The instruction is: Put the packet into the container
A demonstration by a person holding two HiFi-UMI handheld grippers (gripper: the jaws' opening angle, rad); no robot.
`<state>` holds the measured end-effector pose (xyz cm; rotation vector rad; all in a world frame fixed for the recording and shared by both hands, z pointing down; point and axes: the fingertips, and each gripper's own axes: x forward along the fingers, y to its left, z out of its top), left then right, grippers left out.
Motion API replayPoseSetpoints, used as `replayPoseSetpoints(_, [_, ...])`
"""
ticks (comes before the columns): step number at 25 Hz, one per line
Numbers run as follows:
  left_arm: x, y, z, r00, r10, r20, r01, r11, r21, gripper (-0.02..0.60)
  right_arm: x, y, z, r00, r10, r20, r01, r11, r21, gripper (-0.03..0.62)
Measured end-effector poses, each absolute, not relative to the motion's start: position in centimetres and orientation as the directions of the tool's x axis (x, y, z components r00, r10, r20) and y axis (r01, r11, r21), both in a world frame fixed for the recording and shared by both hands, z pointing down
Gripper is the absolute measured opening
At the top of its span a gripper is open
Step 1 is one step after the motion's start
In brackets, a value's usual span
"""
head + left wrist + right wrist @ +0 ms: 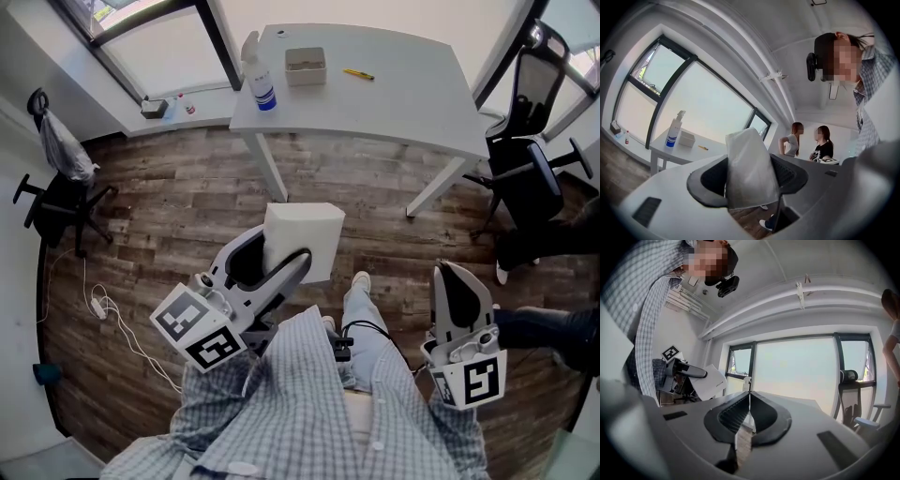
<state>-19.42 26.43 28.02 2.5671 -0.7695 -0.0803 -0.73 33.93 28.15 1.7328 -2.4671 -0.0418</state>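
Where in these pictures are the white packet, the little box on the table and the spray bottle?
white packet [309, 230]: head view, its flat front face.
box [306, 79]: head view, its near wall.
spray bottle [265, 94]: head view, its labelled body.

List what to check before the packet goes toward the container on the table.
1. Packet clamped in the left hand-held gripper: ok.
2. Right hand-held gripper shut and empty: ok.
3. Container in sight on the table: ok.
4. Container within reach: not ok, a stretch of floor lies between.
5. Room inside the container: cannot tell.
6. Spray bottle beside the container, not over it: ok.
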Motion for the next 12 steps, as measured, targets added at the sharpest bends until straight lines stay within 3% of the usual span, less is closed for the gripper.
replayPoseSetpoints(12, [-17.3, 23.1, 28.2, 0.833, -0.546, 0.089, -0.524, -0.729, 0.441, 0.271, 0.9, 29.3, 29.1, -0.383, -0.918, 0.105, -0.917, 0.392, 0.072, 0.018])
